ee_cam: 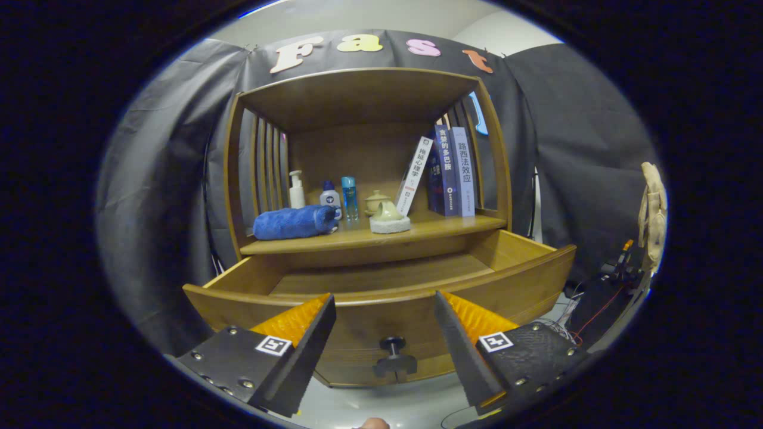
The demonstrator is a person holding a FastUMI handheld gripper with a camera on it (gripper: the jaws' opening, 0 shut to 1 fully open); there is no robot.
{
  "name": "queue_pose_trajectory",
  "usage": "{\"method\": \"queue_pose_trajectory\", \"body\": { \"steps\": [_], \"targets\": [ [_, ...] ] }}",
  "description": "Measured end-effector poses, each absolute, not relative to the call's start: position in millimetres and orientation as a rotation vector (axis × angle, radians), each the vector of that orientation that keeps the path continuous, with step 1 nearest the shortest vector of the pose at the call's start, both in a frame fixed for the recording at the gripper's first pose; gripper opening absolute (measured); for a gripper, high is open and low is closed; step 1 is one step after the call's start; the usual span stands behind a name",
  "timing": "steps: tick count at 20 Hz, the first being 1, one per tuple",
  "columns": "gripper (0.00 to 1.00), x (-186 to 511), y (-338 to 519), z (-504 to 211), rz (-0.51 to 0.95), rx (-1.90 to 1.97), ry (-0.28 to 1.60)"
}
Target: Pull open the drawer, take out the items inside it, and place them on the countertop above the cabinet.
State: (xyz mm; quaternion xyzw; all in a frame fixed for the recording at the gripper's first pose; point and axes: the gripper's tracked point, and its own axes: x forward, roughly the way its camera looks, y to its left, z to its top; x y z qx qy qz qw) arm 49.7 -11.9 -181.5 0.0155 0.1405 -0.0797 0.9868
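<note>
The wooden drawer (pixel 524 268) stands pulled out of the cabinet, its floor bare where I can see it. Its dark knob (pixel 393 355) sits on the front panel, low between my fingers. My gripper (pixel 384 298) hovers open in front of the drawer's front rim, with nothing between the fingers. On the countertop (pixel 441 229) above the drawer lie a rolled blue towel (pixel 295 222) and a pale green holder on a white sponge (pixel 389 218).
At the back of the countertop stand a white pump bottle (pixel 296 189), a small blue-capped bottle (pixel 329 193), a blue tube (pixel 349 197), a small lidded pot (pixel 375 201) and three books (pixel 444 173). Cables and gear (pixel 617 271) lie to the right of the cabinet.
</note>
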Motion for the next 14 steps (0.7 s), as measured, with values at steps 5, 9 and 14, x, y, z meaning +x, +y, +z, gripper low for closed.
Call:
{"method": "queue_pose_trajectory", "body": {
  "steps": [5, 9, 14],
  "targets": [
    [0.98, 53, -10, -202, -0.148, 0.043, 0.327],
    [0.99, 57, -5, -209, -0.118, 0.032, 0.348],
    [0.98, 59, -5, -211, -0.093, 0.072, 0.337]
  ]
}}
